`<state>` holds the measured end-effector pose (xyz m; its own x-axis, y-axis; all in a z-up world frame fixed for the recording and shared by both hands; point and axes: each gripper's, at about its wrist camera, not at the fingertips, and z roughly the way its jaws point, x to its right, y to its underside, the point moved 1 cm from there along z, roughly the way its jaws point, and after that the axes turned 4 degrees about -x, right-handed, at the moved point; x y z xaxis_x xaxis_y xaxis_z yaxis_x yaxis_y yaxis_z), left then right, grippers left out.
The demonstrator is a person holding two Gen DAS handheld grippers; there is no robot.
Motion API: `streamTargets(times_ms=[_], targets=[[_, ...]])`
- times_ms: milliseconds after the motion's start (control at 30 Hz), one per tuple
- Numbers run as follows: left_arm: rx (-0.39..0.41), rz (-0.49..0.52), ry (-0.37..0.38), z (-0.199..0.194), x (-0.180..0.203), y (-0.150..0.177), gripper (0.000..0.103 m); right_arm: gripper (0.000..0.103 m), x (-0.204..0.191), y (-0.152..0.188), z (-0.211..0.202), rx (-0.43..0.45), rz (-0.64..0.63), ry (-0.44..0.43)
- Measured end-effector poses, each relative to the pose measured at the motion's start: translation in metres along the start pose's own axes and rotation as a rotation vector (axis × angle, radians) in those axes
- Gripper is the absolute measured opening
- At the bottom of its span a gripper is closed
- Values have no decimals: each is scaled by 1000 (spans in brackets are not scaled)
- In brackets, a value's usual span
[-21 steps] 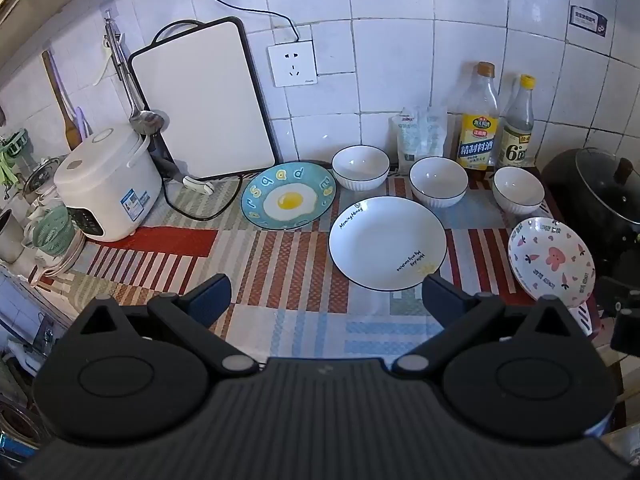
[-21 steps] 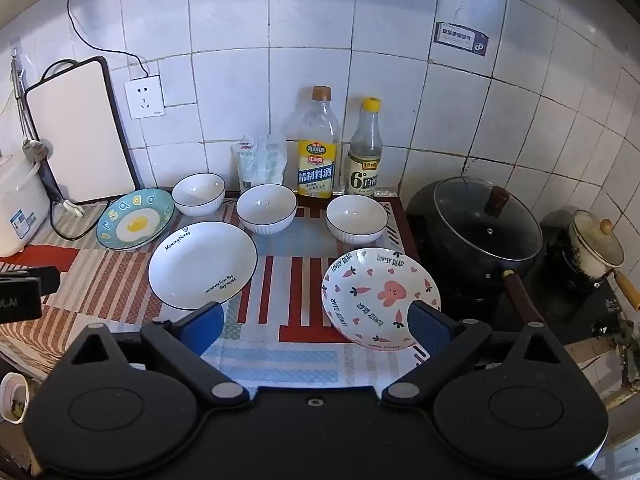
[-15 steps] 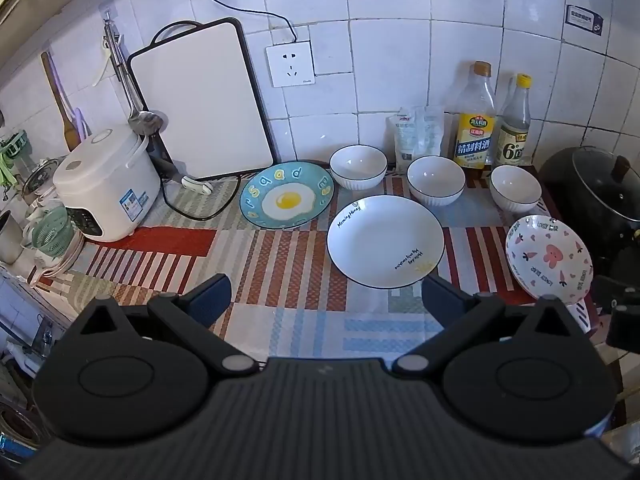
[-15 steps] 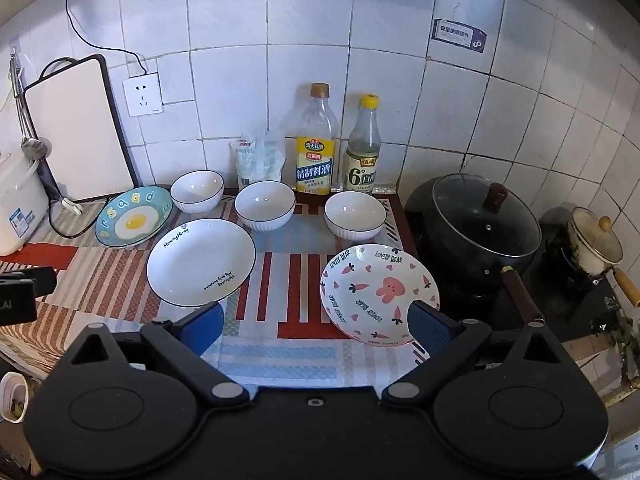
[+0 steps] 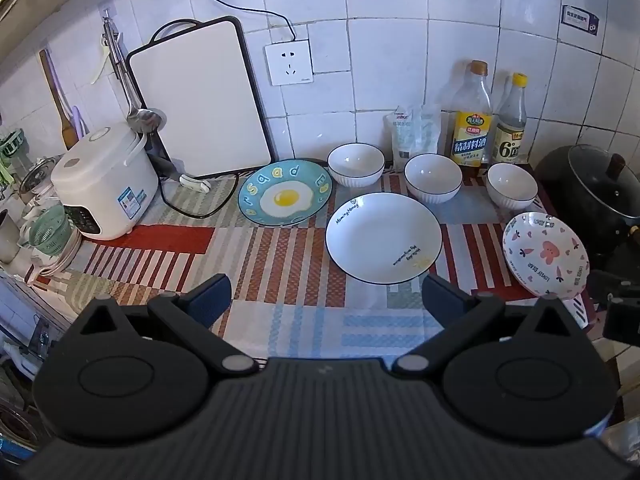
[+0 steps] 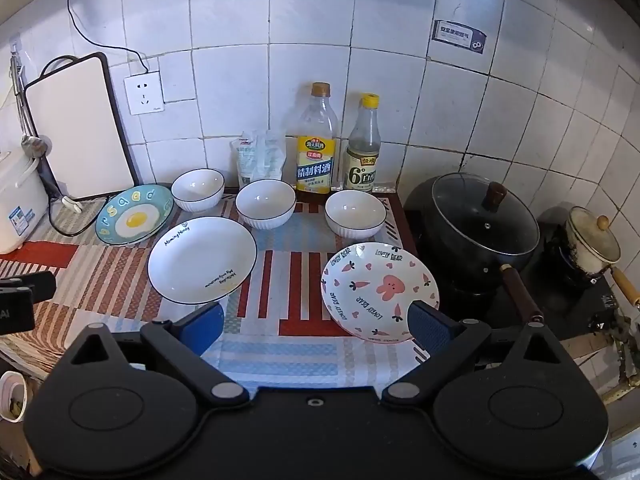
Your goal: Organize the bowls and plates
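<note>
So nothing's stacked yet: both grippers, left [image 5: 326, 294] & right [image 6: 316, 326], hang wide open and empty above the counter's near edge. Three bowls [image 6: 265, 203] sit at the back, three plates [image 6: 202, 260] in front. Next, prob. right closes on the bunny plate [image 6: 379, 291] rim, just beside its finger.

White square wall tiles [image 6: 312, 8] with dark grout back the desk [image 5: 280, 320] — its top covered by a striped red, blue and beige cloth. A white socket [image 5: 289, 62] sits on the wall, a black cable [image 5: 224, 0] running up from it — cool, dim light.
</note>
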<state>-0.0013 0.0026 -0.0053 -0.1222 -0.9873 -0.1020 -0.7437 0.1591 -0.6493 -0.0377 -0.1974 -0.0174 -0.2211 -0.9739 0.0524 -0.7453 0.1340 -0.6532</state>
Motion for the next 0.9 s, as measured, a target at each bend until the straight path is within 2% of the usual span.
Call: streamTargets(times_ms=[600, 900], targets=[[3, -15, 8, 5, -4, 6, 103, 100, -3, 4, -1, -2, 3, -1], [11, -34, 48, 5, -8, 10, 103, 100, -3, 4, 0, -10, -2, 0]])
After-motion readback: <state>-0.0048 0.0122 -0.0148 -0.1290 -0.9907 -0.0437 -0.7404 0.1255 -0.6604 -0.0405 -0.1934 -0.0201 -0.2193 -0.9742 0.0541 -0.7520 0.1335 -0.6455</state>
